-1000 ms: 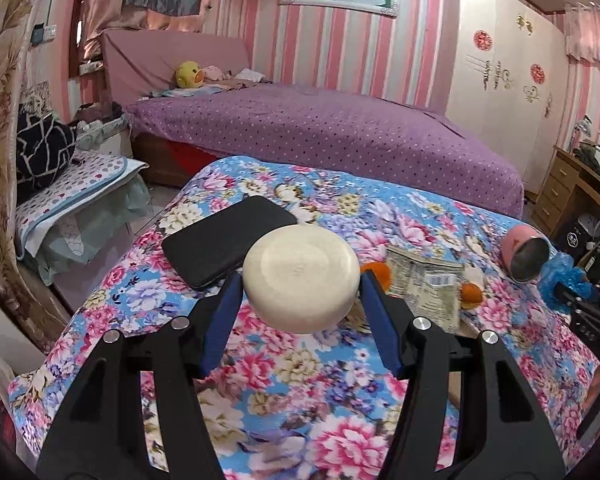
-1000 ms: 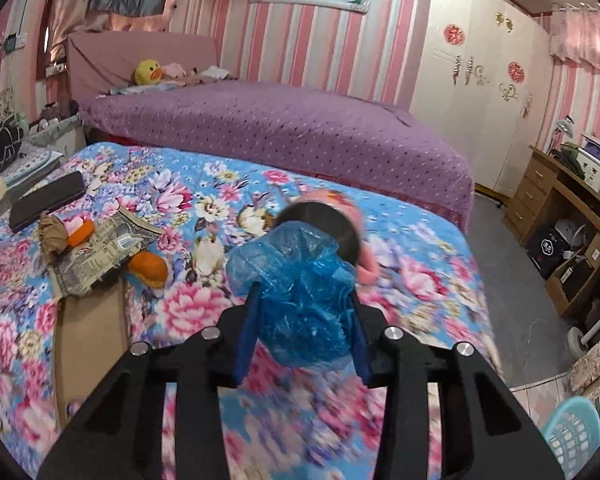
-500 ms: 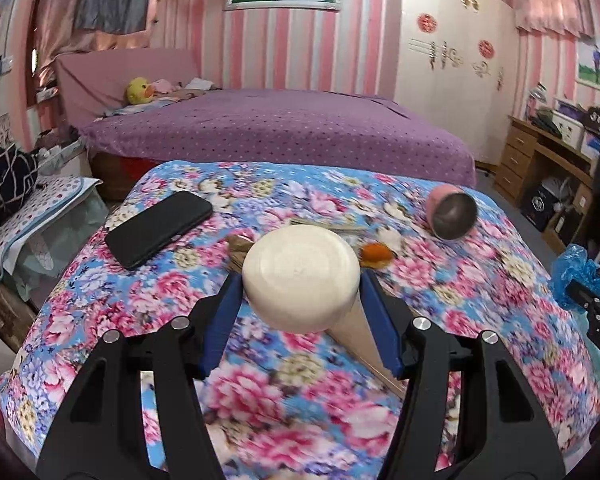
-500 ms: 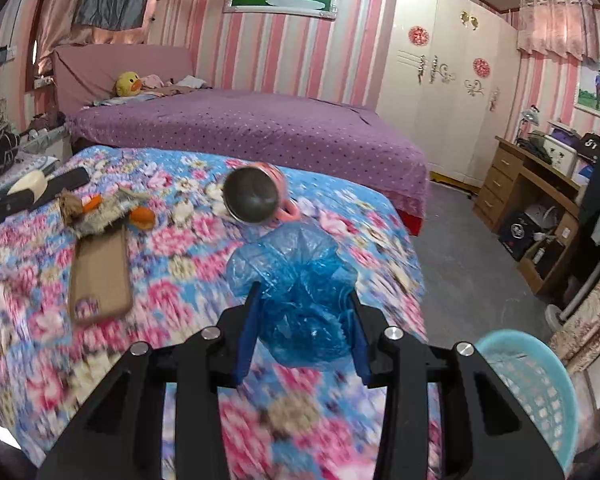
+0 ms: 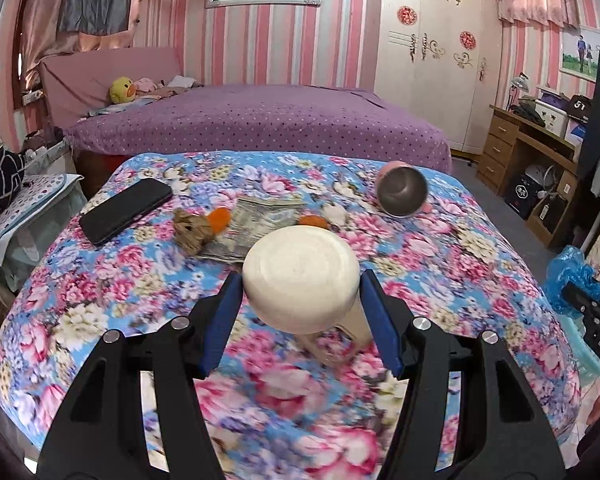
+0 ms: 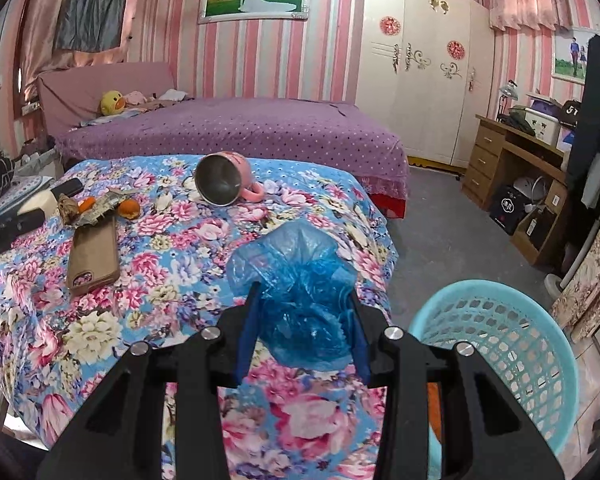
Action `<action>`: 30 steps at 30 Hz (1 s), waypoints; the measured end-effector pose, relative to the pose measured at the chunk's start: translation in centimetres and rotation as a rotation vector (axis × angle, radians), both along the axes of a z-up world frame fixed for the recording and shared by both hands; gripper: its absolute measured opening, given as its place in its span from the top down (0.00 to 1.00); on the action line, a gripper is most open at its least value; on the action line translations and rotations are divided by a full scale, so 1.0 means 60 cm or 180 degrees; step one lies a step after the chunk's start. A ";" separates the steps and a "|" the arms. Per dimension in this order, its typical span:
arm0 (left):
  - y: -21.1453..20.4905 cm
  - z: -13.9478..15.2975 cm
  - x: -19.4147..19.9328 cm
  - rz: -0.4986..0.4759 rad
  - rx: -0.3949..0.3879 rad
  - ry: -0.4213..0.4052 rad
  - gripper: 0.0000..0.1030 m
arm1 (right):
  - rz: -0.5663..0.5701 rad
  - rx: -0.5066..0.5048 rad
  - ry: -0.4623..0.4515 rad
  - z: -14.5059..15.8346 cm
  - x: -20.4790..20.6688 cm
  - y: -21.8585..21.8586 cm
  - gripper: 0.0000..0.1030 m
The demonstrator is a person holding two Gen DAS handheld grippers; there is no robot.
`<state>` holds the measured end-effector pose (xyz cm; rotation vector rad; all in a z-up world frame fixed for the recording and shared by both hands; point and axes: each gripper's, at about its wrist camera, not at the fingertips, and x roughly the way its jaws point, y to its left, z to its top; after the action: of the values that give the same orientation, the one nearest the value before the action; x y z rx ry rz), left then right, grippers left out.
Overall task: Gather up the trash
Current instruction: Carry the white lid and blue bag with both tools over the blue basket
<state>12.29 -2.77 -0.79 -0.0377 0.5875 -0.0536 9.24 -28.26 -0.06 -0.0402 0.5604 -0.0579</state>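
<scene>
Between the blue pads of the left gripper (image 5: 300, 300) a smooth, cream-white, rounded lump (image 5: 301, 276) is clamped, its domed face matte and unmarked. Ahead of it on the flowered cloth (image 5: 100, 280) a crumpled brown scrap (image 5: 192, 232), orange peel pieces (image 5: 220, 218) and a printed wrapper (image 5: 260, 222) are seen. In the right gripper (image 6: 303, 320) a crinkled, translucent blue plastic bag (image 6: 296, 280) is gripped; a pale blue mesh basket (image 6: 500, 344) stands just to its right, lower down.
</scene>
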 end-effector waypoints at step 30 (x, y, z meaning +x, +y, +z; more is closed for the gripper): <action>-0.012 -0.052 0.004 -0.0182 0.0051 0.0230 0.17 | -0.0155 0.0061 0.0066 -0.030 0.010 -0.106 0.62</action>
<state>12.54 -3.52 -3.91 -0.0074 0.6613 -0.1035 9.85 -34.61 -1.84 -0.0084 0.5826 -0.0996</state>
